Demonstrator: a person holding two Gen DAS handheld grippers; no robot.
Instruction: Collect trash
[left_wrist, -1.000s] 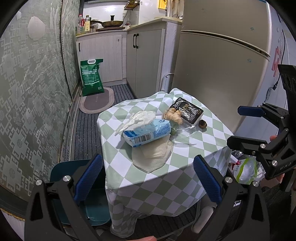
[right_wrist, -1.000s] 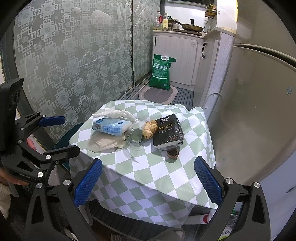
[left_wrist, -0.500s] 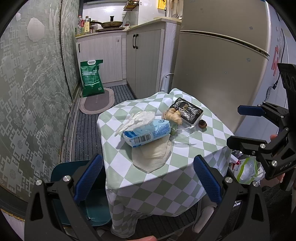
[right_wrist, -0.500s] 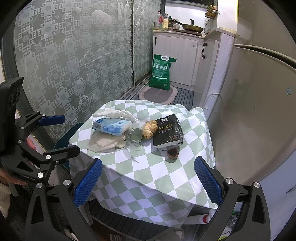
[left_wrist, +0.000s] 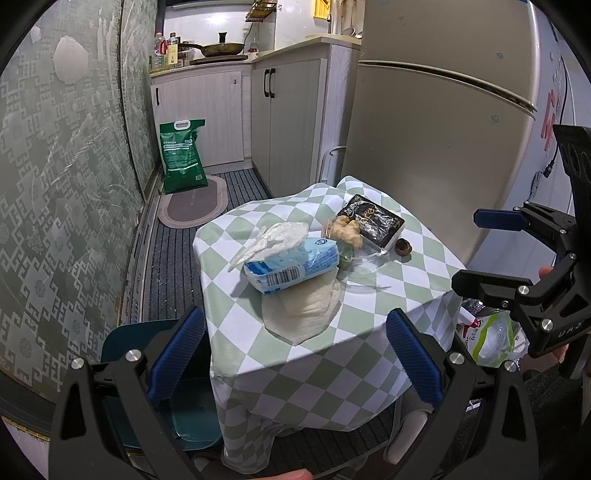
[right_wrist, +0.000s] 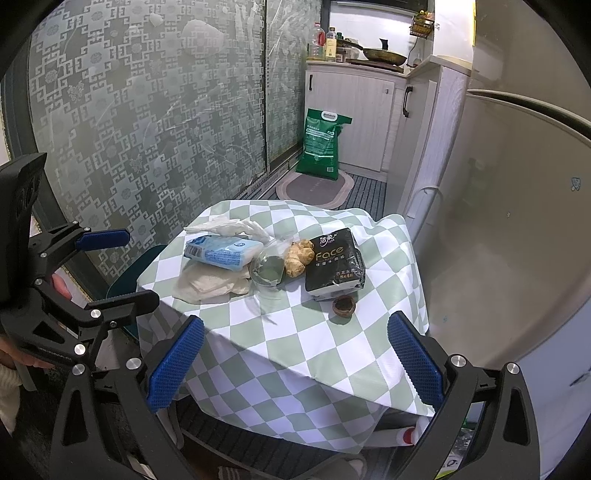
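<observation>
- Left wrist view: the left gripper (left_wrist: 295, 354) hangs in front of a small worktop (left_wrist: 417, 273) under a green-and-white checked cloth; its blue-padded fingers (left_wrist: 177, 354) stand wide apart with nothing between them.
- On the cloth lie a pale blue tissue pack (left_wrist: 291, 266) with a barcode on its near end, a flat used tissue (left_wrist: 303, 310) partly beneath it, a ginger root (left_wrist: 345, 232), a black packet (left_wrist: 375, 221) and a small brown shell (left_wrist: 402, 246).
- At the right edge the right gripper (left_wrist: 484, 251) shows, fingers spread and empty.
- A green sack (left_wrist: 183, 157) stands on the floor by the cabinets; its print is too small to read.
- Right wrist view: the right gripper (right_wrist: 295, 365) faces the same worktop (right_wrist: 332, 350), fingers (right_wrist: 415, 365) open and empty.
- The black packet (right_wrist: 334, 264) reads "Face".
- The tissue pack (right_wrist: 221, 251) rests on the used tissue (right_wrist: 210, 284); a crumpled clear bag (right_wrist: 267, 271) touches the ginger root (right_wrist: 297, 256).
- The brown shell (right_wrist: 343, 306) sits just beside the packet.
- The left gripper (right_wrist: 110, 266) appears at left, open.
</observation>
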